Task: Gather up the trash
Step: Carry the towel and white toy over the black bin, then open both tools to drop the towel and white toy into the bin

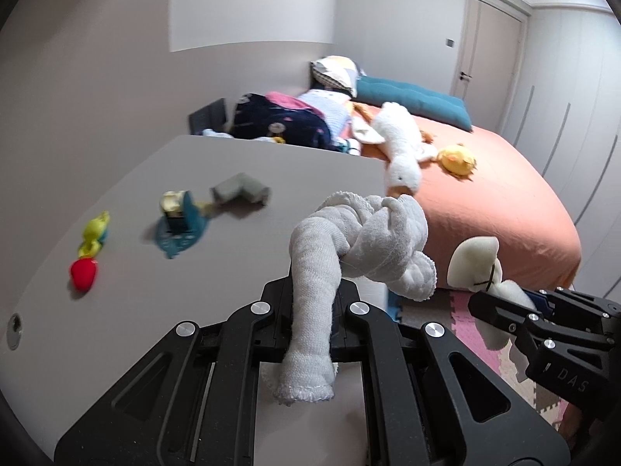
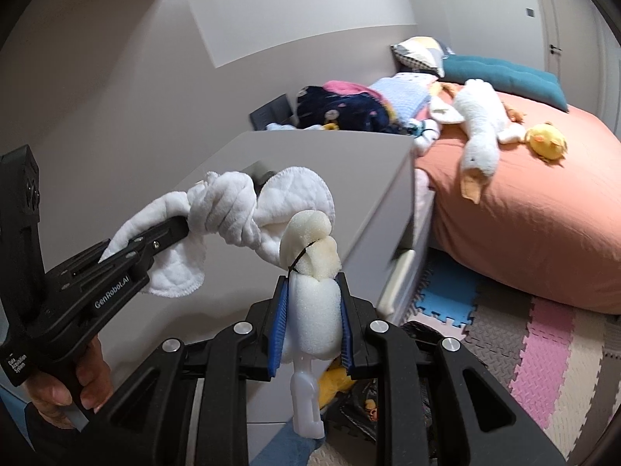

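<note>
Now | left hand-held gripper (image 1: 310, 291) clamps knotted towel (image 1: 361, 240) | right hand-held gripper (image 2: 312, 291) clamps sponge brush (image 2: 310, 268)

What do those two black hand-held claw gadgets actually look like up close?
Both are matte black plastic with silver round bolts. The left gripper carries white "GenRobot.AI" lettering and a pistol-style handle. The right gripper has blue ribbed pads lining its jaws, and "DAS" on its side.

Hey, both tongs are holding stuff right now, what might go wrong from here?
1. The knotted white cloth is pinched only near one end by the left tongs; the heavy knot hangs forward and might slip out.
2. The foam sponge bulges above the right tongs, so it could squeeze free.
3. Both loads sit close together and may snag.
</note>
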`<control>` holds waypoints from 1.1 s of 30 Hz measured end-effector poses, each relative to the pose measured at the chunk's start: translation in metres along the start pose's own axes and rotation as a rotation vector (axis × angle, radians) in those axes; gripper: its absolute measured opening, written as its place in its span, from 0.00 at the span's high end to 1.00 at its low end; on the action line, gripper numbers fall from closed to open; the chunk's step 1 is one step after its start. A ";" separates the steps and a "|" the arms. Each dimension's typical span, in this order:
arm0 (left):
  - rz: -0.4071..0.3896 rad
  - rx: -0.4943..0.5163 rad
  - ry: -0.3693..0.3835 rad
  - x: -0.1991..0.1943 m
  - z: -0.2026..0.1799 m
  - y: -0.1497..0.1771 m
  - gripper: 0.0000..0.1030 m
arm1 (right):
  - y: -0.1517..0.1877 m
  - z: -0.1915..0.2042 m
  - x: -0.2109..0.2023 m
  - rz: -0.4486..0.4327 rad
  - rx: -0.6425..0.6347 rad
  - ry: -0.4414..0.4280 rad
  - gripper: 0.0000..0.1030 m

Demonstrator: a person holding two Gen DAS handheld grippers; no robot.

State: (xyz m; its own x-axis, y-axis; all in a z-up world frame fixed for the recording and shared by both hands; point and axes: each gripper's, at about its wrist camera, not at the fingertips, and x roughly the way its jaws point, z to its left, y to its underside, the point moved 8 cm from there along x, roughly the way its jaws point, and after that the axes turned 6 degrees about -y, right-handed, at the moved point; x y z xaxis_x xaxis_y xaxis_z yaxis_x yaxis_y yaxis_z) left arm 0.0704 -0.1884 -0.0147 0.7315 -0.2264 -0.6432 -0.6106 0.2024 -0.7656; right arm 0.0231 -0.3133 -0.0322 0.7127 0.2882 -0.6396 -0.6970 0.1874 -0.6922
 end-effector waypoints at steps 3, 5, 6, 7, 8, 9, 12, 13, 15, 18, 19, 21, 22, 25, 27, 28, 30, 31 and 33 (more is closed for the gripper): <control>0.010 0.033 0.023 0.002 -0.021 0.003 0.93 | 0.000 -0.017 -0.010 -0.015 0.026 0.023 0.76; 0.019 0.058 0.041 0.004 -0.036 0.005 0.92 | -0.001 -0.028 -0.018 -0.026 0.044 0.038 0.76; 0.023 0.070 0.048 0.004 -0.042 0.006 0.92 | -0.001 -0.035 -0.022 -0.032 0.055 0.047 0.76; 0.028 0.083 0.058 0.005 -0.050 0.008 0.92 | 0.000 -0.041 -0.026 -0.038 0.066 0.055 0.76; 0.032 0.095 0.067 0.006 -0.057 0.009 0.92 | 0.000 -0.045 -0.029 -0.042 0.073 0.062 0.76; 0.037 0.107 0.077 0.007 -0.063 0.011 0.92 | 0.000 -0.051 -0.032 -0.047 0.083 0.072 0.76; 0.057 0.154 0.114 0.009 -0.083 0.017 0.91 | -0.002 -0.066 -0.042 -0.064 0.107 0.101 0.74; 0.071 0.179 0.142 0.009 -0.092 0.021 0.90 | -0.002 -0.071 -0.045 -0.068 0.114 0.116 0.70; 0.092 0.229 0.170 0.009 -0.105 0.027 0.81 | -0.003 -0.081 -0.052 -0.088 0.135 0.153 0.53; 0.070 0.296 0.129 0.010 -0.118 0.031 0.11 | -0.003 -0.100 -0.067 -0.144 0.186 0.213 0.27; 0.053 0.309 0.120 0.010 -0.119 0.031 0.10 | -0.005 -0.105 -0.070 -0.152 0.197 0.223 0.27; 0.049 0.331 0.119 0.010 -0.123 0.033 0.10 | -0.004 -0.116 -0.076 -0.164 0.225 0.236 0.27; 0.046 0.332 0.117 0.009 -0.123 0.032 0.10 | -0.004 -0.120 -0.078 -0.166 0.235 0.238 0.27; 0.038 0.333 0.109 0.009 -0.123 0.029 0.10 | -0.004 -0.126 -0.080 -0.174 0.254 0.239 0.27; 0.033 0.334 0.103 0.009 -0.121 0.028 0.10 | -0.004 -0.128 -0.080 -0.175 0.257 0.236 0.27; 0.031 0.333 0.098 0.009 -0.119 0.027 0.10 | -0.005 -0.128 -0.080 -0.174 0.256 0.235 0.27; 0.028 0.331 0.088 0.010 -0.117 0.026 0.10 | -0.005 -0.128 -0.077 -0.169 0.253 0.232 0.27; 0.029 0.329 0.085 0.010 -0.115 0.027 0.10 | -0.005 -0.126 -0.075 -0.166 0.252 0.230 0.27; 0.033 0.326 0.082 0.011 -0.112 0.027 0.10 | -0.005 -0.123 -0.072 -0.161 0.248 0.228 0.27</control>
State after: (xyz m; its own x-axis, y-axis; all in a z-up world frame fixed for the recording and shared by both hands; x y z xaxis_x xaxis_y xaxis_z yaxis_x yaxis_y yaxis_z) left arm 0.0278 -0.2924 -0.0440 0.6782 -0.2878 -0.6762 -0.4947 0.5017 -0.7097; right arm -0.0149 -0.4508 -0.0243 0.7949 0.0255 -0.6062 -0.5524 0.4436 -0.7058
